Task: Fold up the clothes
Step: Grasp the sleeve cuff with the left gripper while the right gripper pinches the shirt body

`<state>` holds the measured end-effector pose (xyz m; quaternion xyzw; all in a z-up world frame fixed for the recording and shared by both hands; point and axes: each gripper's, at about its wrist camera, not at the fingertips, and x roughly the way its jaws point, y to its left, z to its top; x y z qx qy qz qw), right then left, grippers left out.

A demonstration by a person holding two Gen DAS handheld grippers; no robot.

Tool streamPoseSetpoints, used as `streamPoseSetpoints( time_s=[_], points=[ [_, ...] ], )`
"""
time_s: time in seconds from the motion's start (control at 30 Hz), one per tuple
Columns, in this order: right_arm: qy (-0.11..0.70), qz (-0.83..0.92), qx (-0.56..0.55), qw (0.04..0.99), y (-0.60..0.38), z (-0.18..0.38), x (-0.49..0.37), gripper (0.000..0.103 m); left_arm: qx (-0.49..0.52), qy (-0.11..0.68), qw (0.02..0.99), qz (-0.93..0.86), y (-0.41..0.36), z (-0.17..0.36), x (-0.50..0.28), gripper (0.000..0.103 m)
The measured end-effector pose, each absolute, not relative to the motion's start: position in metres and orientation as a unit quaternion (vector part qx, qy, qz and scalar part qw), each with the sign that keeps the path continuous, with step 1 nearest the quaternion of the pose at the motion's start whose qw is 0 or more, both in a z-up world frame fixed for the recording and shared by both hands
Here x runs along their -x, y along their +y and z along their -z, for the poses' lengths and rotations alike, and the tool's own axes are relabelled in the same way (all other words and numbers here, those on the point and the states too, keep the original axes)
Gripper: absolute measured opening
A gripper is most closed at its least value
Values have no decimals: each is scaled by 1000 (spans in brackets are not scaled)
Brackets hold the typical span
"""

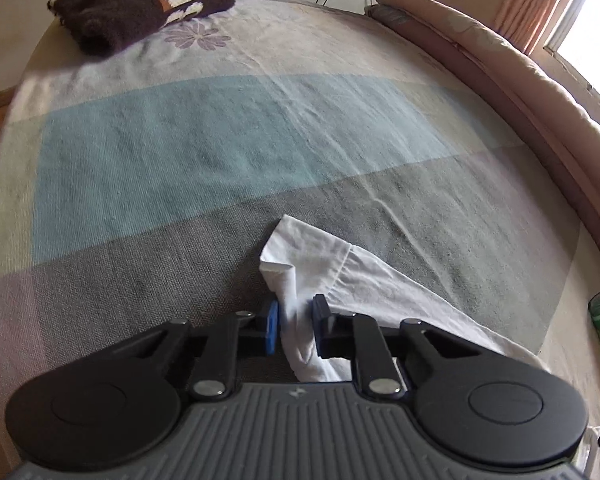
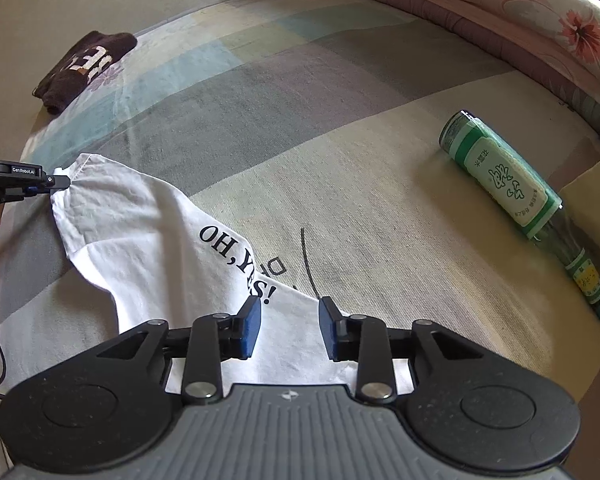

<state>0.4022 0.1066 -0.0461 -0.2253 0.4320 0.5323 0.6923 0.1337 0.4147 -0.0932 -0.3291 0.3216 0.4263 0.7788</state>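
The white T-shirt [image 2: 148, 240] lies spread over the near part of the bed sheet [image 1: 236, 128], its black lettering facing up and one sleeve end bunched towards the left. The left gripper [image 1: 294, 326] has its blue pads closed on that bunched cloth — a thin pinch of fabric. The grip looks shallow, so any pull across the sheet could slip the sleeve free or drag the whole shirt into creases. The right gripper [image 2: 288, 328] hangs over the shirt's printed part with its jaws partly open and nothing between the pads; with only one side held, a lift would likely twist the shirt rather than fold it. The green glass bottle [image 2: 512, 188] lies on its side near the shirt's right — a sweeping fold could nudge it. Both grippers point steeply down at the bed. A folded brown garment [image 1: 140, 4] rests at the far corner.
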Motion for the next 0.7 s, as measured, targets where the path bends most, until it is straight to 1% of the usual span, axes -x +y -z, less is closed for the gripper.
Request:
streamPoseSetpoints(
  time_s=[0.13, 0.27, 0.33, 0.43, 0.5, 0.57, 0.6, 0.63, 0.7],
  points=[
    [430, -523, 230, 699, 99, 46, -407, 39, 317, 313, 782, -437, 421, 84, -130, 12],
    [440, -511, 232, 701, 92, 53, -420, 41, 308, 330, 781, -431, 425, 86, -135, 12],
    [442, -514, 237, 696, 92, 58, -429, 44, 307, 335, 780, -429, 425, 88, -135, 12],
    [424, -534, 269, 680, 103, 64, -442, 51, 318, 340, 774, -429, 427, 94, -134, 12],
    [447, -551, 301, 637, 113, 76, -451, 61, 317, 342, 774, -428, 427, 95, -134, 12],
    [468, -566, 332, 592, 122, 89, -461, 62, 316, 344, 774, -427, 427, 95, -134, 12],
    [465, -578, 340, 577, 122, 89, -460, 59, 315, 345, 775, -426, 427, 95, -134, 12],
    [460, -591, 348, 564, 120, 88, -459, 52, 313, 346, 776, -424, 427, 95, -134, 12],
    [464, -593, 353, 555, 119, 84, -459, 8, 312, 346, 777, -423, 427, 94, -134, 12]
  ],
)
